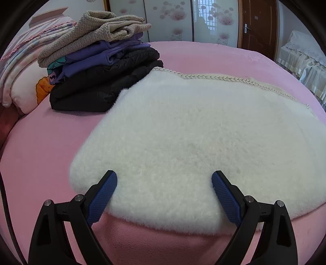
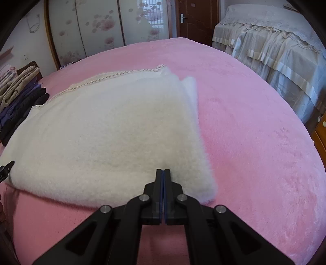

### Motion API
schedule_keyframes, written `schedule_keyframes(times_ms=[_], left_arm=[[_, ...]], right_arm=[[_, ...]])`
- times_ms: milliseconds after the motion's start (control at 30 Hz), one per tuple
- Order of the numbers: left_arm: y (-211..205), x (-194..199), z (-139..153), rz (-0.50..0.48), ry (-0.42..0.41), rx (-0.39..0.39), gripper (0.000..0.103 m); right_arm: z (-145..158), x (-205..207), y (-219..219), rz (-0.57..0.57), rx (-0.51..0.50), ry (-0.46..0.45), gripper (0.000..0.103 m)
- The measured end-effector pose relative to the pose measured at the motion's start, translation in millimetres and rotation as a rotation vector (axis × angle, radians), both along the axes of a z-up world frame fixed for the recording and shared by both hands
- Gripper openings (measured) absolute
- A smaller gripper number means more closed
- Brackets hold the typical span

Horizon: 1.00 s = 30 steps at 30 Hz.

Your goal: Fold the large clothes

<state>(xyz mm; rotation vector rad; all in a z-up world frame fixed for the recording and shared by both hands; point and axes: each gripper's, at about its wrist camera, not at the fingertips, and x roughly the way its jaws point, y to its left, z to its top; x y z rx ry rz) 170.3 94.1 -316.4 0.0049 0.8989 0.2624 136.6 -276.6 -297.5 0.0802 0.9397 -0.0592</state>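
A white fluffy garment [image 1: 183,142] lies folded flat on the pink bed [image 1: 44,155], with a braided trim along its far edge. My left gripper [image 1: 164,179] is open, its blue pads [image 1: 104,195] resting on the garment's near left corner. In the right wrist view the same garment [image 2: 106,130] spreads to the left. My right gripper [image 2: 163,173] is shut, its tips over the garment's near right corner; whether fabric is pinched between them is hidden. The left gripper's tip [image 2: 6,167] shows at the left edge.
A stack of folded clothes [image 1: 101,61], beige, purple and black, sits at the far left of the bed against pillows [image 1: 18,77]. A second bed with a lace cover [image 2: 275,51] stands to the right. Wardrobe doors [image 2: 97,26] and a wooden door [image 2: 195,18] are behind.
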Motion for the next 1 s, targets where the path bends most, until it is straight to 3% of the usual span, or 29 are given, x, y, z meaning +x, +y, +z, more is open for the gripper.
schedule_keyframes(times_ms=[300, 467, 567, 667, 700, 767, 800, 833, 1000], left_arm=[[3.5, 11.1, -0.6, -0.005, 0.071, -0.035, 0.096], [0.2, 18.5, 11.7, -0.023, 0.164, -0.059, 0.096], [-6.7, 13.1, 29.3, -0.043, 0.161, -0.094, 0.096], [-16.9, 4.6, 49.2, -0.045, 0.139, -0.078, 0.096], [-19.8, 1.3, 55.7, -0.049, 0.128, -0.077, 0.096], [-26.5, -7.2, 70.1, -0.073, 0.092, -0.077, 0.096], [-29.3, -10.6, 75.4, -0.084, 0.082, -0.073, 0.096], [-32.0, -14.3, 80.8, -0.094, 0.074, -0.067, 0.097], [-35.9, -31.0, 99.2, -0.1, 0.035, -0.076, 0.098]], right_arm=[[2.9, 2.3, -7.1, -0.024, 0.052, 0.061, 0.001], [15.0, 13.7, 8.7, -0.02, -0.017, 0.149, 0.003], [30.9, 15.1, 12.3, -0.011, 0.079, 0.171, 0.003], [51.7, 11.9, 20.5, -0.002, 0.134, 0.151, 0.008], [59.7, 10.2, 24.6, 0.006, 0.141, 0.137, 0.015], [74.8, 6.5, 33.1, 0.031, 0.165, 0.106, 0.038], [82.9, 4.0, 38.6, 0.05, 0.182, 0.089, 0.056], [89.1, 2.5, 43.2, 0.067, 0.193, 0.074, 0.062], [118.6, -7.8, 77.0, 0.141, 0.157, -0.028, 0.062]])
